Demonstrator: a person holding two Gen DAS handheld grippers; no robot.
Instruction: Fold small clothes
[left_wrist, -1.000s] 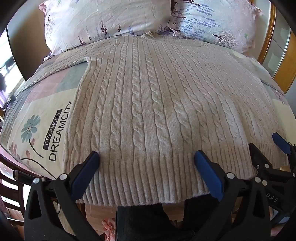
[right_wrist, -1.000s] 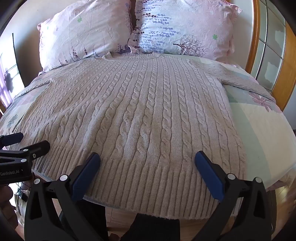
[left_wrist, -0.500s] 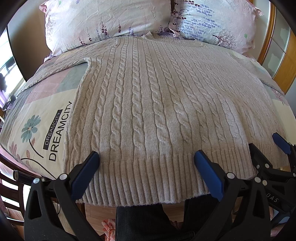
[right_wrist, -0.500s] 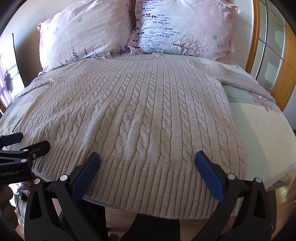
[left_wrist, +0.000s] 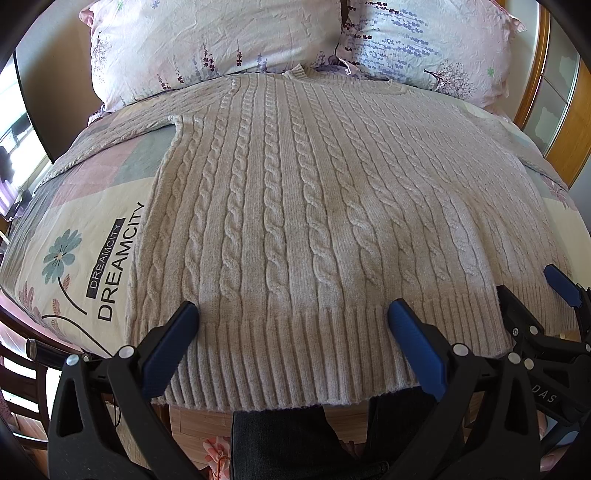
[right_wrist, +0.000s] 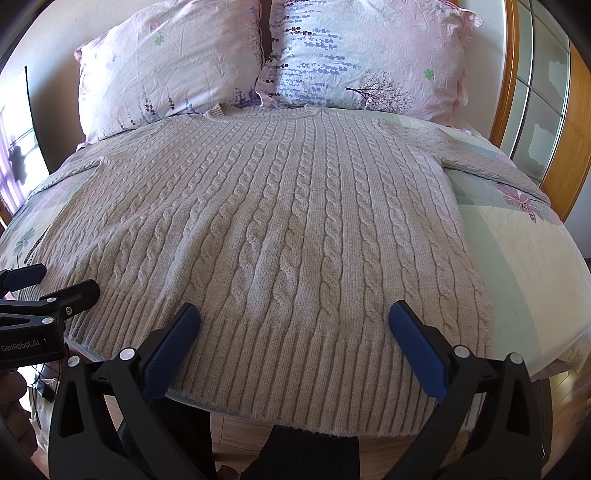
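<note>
One sweater (left_wrist: 295, 221), two pillows (right_wrist: 177, 62), two spread-fingered grippers (left_wrist: 291, 336).

We count one cable-knit sweater (left_wrist: 295, 221), two floral pillows (right_wrist: 170, 66) (right_wrist: 369, 55), one patterned bedspread (left_wrist: 92, 240), and two grippers (left_wrist: 291, 332) (right_wrist: 295, 332)

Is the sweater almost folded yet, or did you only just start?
Only just starting. Done: the sweater is spread flat on the bed, its sleeves out to the sides. In hand: nothing gripped yet; the left gripper and right gripper are both open at the ribbed hem. Left: every fold, since no part is turned over.
</note>
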